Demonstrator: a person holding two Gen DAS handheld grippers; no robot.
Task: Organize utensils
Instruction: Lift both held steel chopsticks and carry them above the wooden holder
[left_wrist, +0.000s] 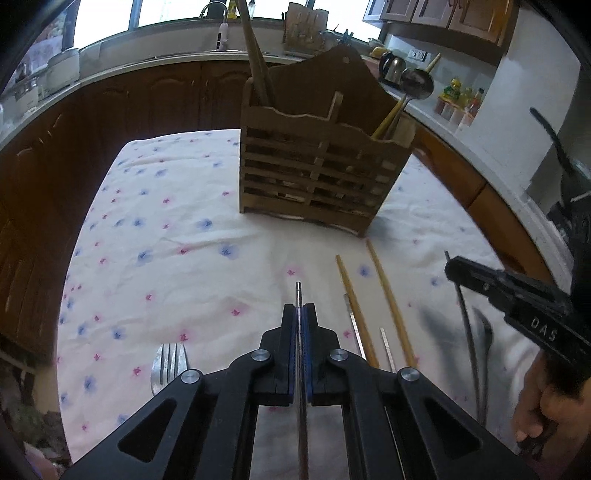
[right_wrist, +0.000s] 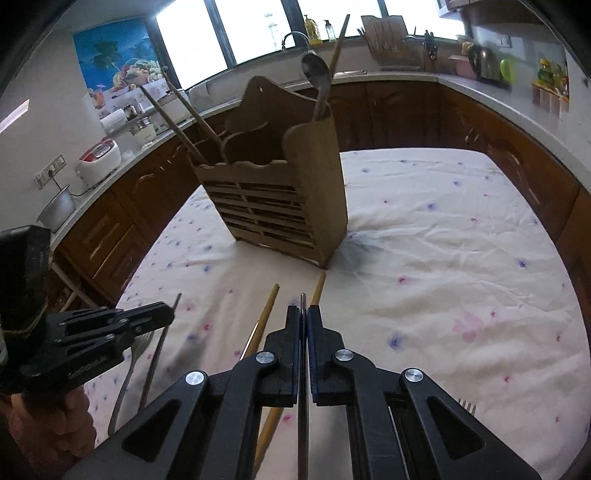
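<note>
In the left wrist view my left gripper (left_wrist: 300, 308) is shut on a thin metal chopstick (left_wrist: 298, 290) whose tip pokes out past the pads. My right gripper (right_wrist: 303, 310) is likewise shut on a second metal chopstick (right_wrist: 303, 298), held above the cloth. Each gripper appears in the other's view: the right gripper (left_wrist: 452, 267) at the right edge, the left gripper (right_wrist: 166, 314) at the left. Two wooden chopsticks (left_wrist: 354, 314) (left_wrist: 391, 306) lie on the cloth between them. The slatted wooden utensil holder (left_wrist: 317, 170) (right_wrist: 280, 206) stands upright ahead of both.
A fork (left_wrist: 168, 363) lies at the near left on the flowered tablecloth (left_wrist: 166, 240), and a spoon (left_wrist: 484, 339) under the right gripper. A ladle (right_wrist: 317, 74) and wooden utensils stand in the holder. Another fork's tines (right_wrist: 467, 406) show at the near right. Kitchen counters surround the table.
</note>
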